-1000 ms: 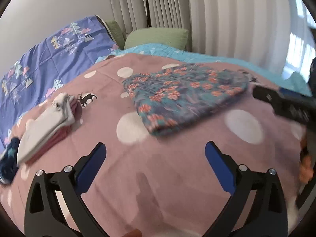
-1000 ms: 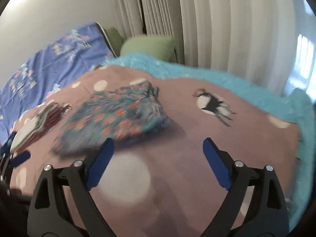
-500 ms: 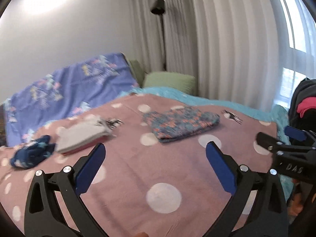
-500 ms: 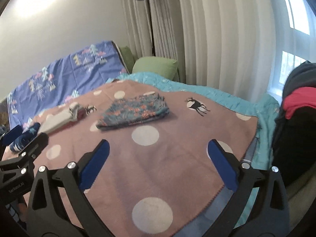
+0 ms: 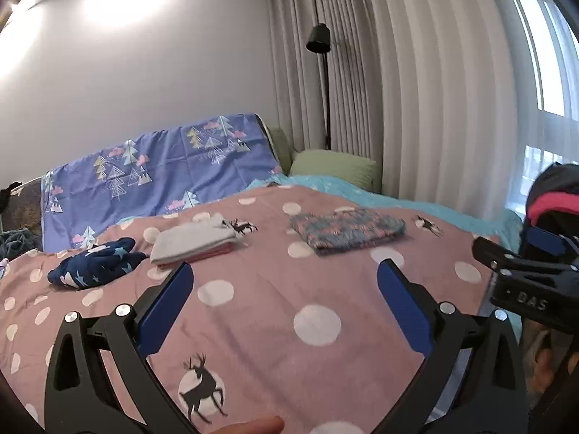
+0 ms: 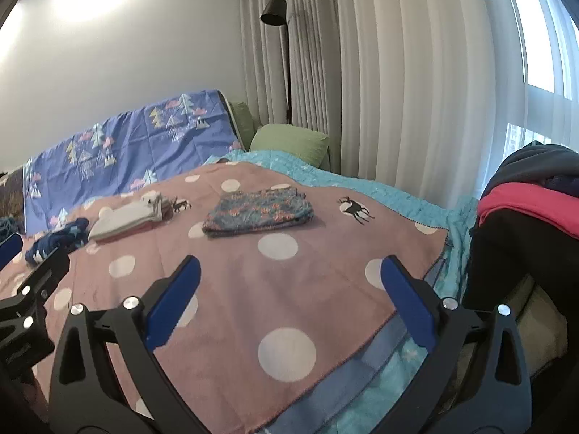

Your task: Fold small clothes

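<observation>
1. The left gripper (image 5: 283, 302) is spread wide, its blue pads far apart, with nothing between them; it hangs above the pink dotted blanket (image 5: 253, 311) without touching it.
2. The right gripper (image 6: 287, 294) is equally wide open and empty, raised over the blanket's near edge at 6 o'clock in its own view.
3. In the left wrist view the right gripper shows at 3 o'clock; in the right wrist view the left one sits at 9 o'clock.
4. The folded floral garment (image 6: 258, 211) lies flat on the blanket at about 12 o'clock from the right gripper, well apart from both grippers.
5. A folded grey-and-pink stack (image 5: 193, 244) lies at 11 o'clock from the left gripper, near a deer print.
6. A crumpled navy star-print garment (image 5: 96, 266) lies at 10 o'clock, just beside the stack.
7. A heap of dark and red clothes (image 6: 532, 199) rises at 3 o'clock, off the bed.
8. A green pillow (image 6: 289, 143) and floor lamp (image 6: 277, 12) stand at 12 o'clock.
</observation>
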A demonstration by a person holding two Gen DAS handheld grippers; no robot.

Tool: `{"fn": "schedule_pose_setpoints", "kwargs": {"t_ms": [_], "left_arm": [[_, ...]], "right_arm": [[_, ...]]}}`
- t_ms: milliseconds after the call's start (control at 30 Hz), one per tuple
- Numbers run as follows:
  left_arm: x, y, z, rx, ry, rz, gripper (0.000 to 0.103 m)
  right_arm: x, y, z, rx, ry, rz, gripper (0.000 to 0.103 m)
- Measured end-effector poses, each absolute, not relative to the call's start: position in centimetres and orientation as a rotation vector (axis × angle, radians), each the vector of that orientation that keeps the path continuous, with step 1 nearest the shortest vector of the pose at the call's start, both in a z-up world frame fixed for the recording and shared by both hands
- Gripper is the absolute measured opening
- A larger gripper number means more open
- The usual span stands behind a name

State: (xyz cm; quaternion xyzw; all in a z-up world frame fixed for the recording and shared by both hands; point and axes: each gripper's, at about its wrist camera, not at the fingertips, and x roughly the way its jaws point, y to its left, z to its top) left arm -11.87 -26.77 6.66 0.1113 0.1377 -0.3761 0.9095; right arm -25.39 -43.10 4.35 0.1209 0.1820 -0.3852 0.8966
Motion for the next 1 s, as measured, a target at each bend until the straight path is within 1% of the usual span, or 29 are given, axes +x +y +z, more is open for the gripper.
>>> {"fn": "schedule_pose_setpoints", "kwargs": {"t_ms": [100, 433, 733, 1000], "left_arm": [[-12.5, -25.4, 6.3, 0.23, 0.278, -0.784, 0.102], [-13.2, -22.5, 4.2, 0.177, 0.346, -0.812, 0.102], [-14.2, -21.2, 5.4, 0.155, 0.316, -0.81, 0.102], [-14.0, -21.1, 5.0, 0.154, 0.343, -0.795, 0.102]], "right_arm": [[-25.5, -42.2, 4.0, 0.248, 0.396, -0.8, 0.101], [-26.4, -40.0, 2.6, 0.258, 0.423, -0.799, 0.101], [-27.1, -38.2, 4.3, 0.216, 0.384, -0.78, 0.101], [-27.2, -38.0, 4.1, 0.222, 0.392, -0.781, 0.101]]}}
